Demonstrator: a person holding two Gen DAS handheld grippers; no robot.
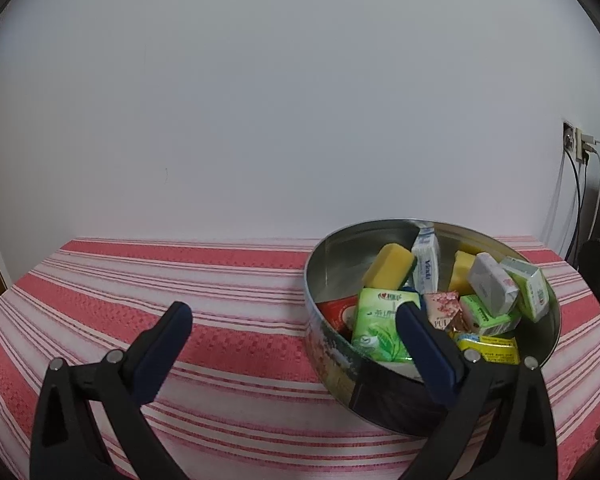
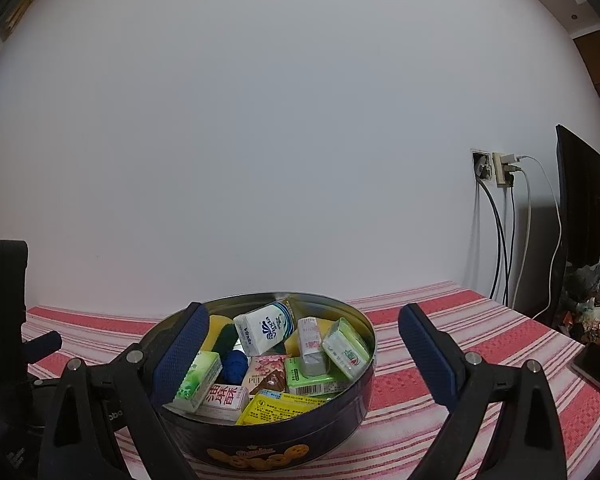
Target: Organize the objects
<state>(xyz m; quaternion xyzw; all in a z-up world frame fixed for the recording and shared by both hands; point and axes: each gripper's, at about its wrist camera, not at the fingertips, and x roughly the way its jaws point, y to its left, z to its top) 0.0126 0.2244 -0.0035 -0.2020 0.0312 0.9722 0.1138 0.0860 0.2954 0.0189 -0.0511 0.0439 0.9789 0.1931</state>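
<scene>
Both views are lit softly and evenly, a bit dim, with a greyish cast on the wall (image 2: pixel 260 140). Heavy fisheye bending and black vignetting are seen at the corners. Mild glare is caught inside the tin (image 1: pixel 340 248). Focus is decent, slightly soft throughout.

A round, lidless metal cookie tin (image 2: pixel 284 444) sits upright on the striped bench, heaped with small tissue packs (image 2: pixel 265 327), boxes (image 2: pixel 316 378) and yellow sponges (image 1: pixel 388 270).

Both the left gripper (image 1: pixel 294 318) and the right gripper (image 2: pixel 303 320) have black plastic arms, silver screws, and fingers (image 1: pixel 424 348) faced with textured blue pads.
</scene>
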